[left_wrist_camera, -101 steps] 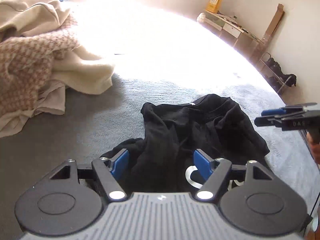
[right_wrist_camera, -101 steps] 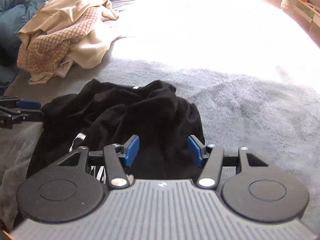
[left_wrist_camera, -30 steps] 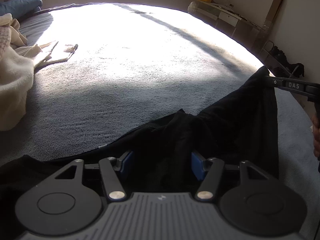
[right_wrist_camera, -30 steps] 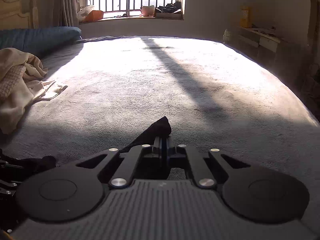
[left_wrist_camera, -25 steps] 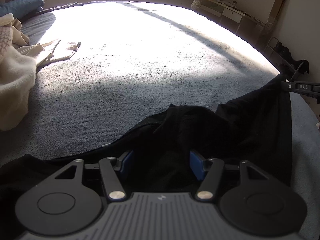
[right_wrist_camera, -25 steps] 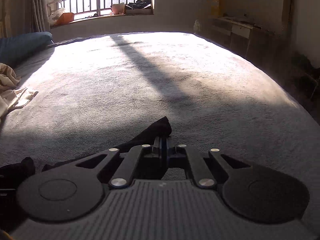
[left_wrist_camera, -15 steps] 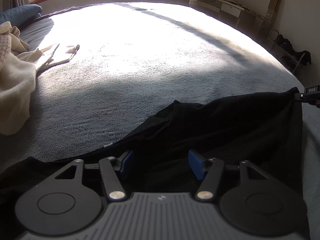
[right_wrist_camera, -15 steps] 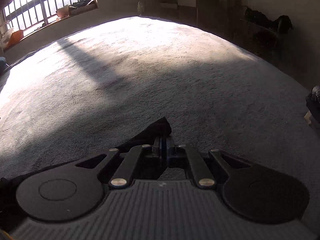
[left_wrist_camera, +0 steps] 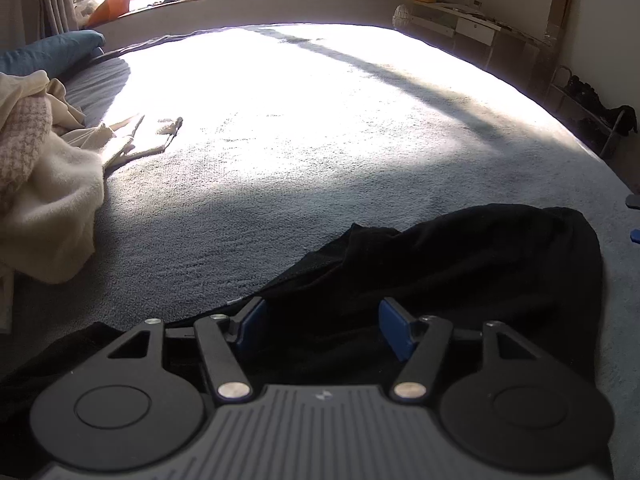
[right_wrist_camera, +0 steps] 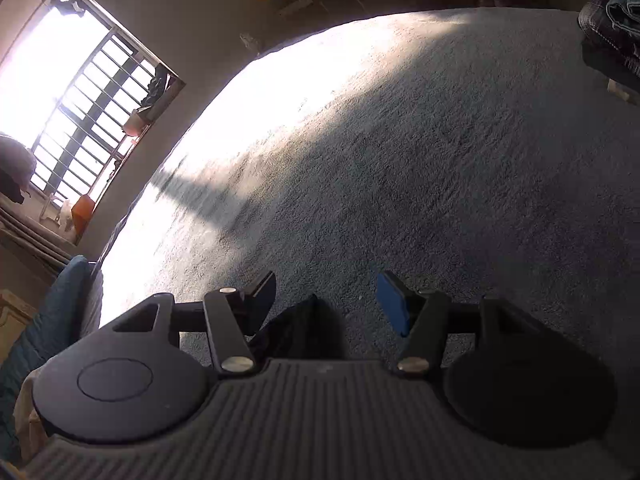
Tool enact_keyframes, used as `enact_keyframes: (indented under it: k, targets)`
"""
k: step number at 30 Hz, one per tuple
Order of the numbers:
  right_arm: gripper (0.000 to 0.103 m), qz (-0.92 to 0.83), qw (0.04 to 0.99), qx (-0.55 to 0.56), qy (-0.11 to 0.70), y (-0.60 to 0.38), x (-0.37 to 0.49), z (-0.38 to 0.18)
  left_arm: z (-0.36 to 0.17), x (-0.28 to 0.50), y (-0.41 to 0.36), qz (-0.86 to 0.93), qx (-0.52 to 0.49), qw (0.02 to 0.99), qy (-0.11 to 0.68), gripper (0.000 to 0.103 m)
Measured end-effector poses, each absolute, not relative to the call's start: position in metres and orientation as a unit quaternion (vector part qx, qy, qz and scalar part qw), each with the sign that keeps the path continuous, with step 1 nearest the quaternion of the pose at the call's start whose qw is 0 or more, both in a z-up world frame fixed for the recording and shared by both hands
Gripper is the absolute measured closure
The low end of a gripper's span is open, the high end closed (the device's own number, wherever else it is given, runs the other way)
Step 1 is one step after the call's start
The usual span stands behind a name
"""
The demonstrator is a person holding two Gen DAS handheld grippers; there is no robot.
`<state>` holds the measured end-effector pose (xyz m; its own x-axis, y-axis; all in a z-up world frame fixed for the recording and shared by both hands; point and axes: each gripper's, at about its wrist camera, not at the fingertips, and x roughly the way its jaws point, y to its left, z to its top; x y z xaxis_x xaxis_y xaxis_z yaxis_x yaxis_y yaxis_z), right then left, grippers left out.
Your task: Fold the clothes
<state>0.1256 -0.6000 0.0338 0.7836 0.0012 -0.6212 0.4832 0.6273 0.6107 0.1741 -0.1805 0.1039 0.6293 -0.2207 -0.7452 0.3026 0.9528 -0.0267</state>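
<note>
A black garment [left_wrist_camera: 460, 272] lies spread on the grey bed cover [left_wrist_camera: 320, 140], running from the lower left out to the right. My left gripper [left_wrist_camera: 322, 320] hovers over its near part. Its blue pads stand apart and are widening a little, with black cloth under and between them but not pinched. In the right wrist view my right gripper [right_wrist_camera: 326, 284] is rolled to one side and its jaws are opening. A loose black corner of the garment [right_wrist_camera: 304, 328] lies between them near the left finger, unpressed. The right gripper's tips [left_wrist_camera: 634, 218] peek in at the left view's right edge.
A pile of cream and pink knit clothes [left_wrist_camera: 40, 192] sits at the left, with a blue pillow [left_wrist_camera: 48, 52] behind it. A desk [left_wrist_camera: 480, 28] and a shoe rack [left_wrist_camera: 588, 108] line the far right wall. Stacked folded clothes [right_wrist_camera: 616, 12] lie at the bed's far right.
My right gripper swung right, rolled over and opened, letting go of the black corner it held. The raised edge of the garment has dropped onto the bed. The left gripper rose slightly.
</note>
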Motion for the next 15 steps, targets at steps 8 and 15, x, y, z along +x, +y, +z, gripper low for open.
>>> enact_keyframes:
  k: [8, 15]
  targets:
    - [0.047, -0.025, 0.803, 0.453, 0.387, -0.560, 0.142, 0.007, 0.129, 0.128, -0.275, -0.318, 0.066, 0.865, 0.381, 0.031]
    - [0.046, 0.059, 0.779, 0.494, 0.383, -0.540, 0.196, 0.003, 0.090, 0.128, -0.368, -0.370, 0.112, 0.832, 0.398, 0.042]
